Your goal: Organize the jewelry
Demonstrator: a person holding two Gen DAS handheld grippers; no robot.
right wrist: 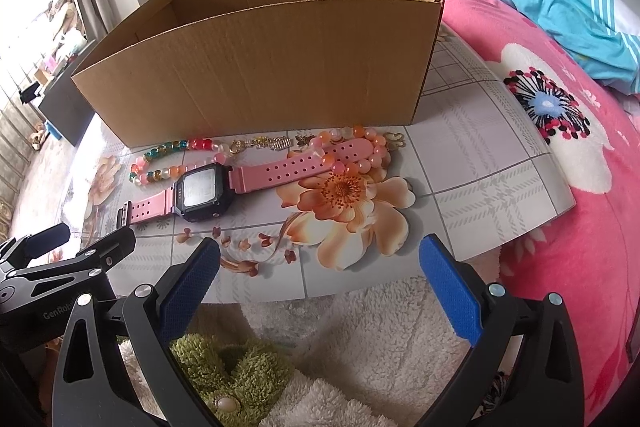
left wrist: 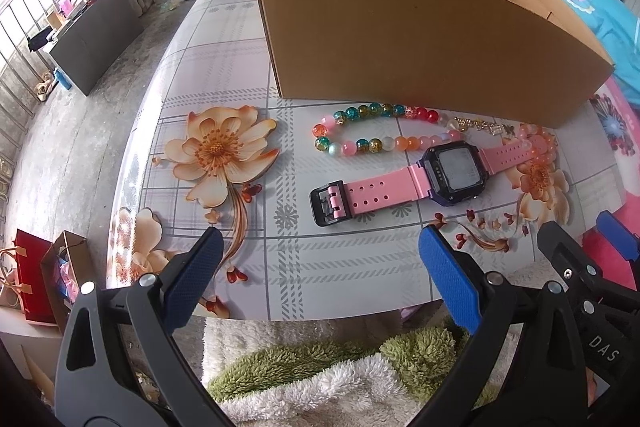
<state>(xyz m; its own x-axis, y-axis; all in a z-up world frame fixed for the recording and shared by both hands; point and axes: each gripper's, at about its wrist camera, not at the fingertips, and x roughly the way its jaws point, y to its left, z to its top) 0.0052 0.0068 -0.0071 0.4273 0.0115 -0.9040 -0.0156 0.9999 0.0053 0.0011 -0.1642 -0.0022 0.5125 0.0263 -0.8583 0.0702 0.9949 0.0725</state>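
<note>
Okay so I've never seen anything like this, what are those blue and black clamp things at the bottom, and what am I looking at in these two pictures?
They are two hand-held grippers, one in each of a person's hands, each with a camera looking out along its two blue-padded fingers. One picture comes from the left gripper, the other from the right gripper. Both are open and hold nothing.

Ahead is a table with a flowered cover. On it lie a pink-strapped watch, a multicoloured bead bracelet, an orange and pink bead bracelet draped over the watch strap, and a small gold chain. Behind them stands an open cardboard box.
</note>
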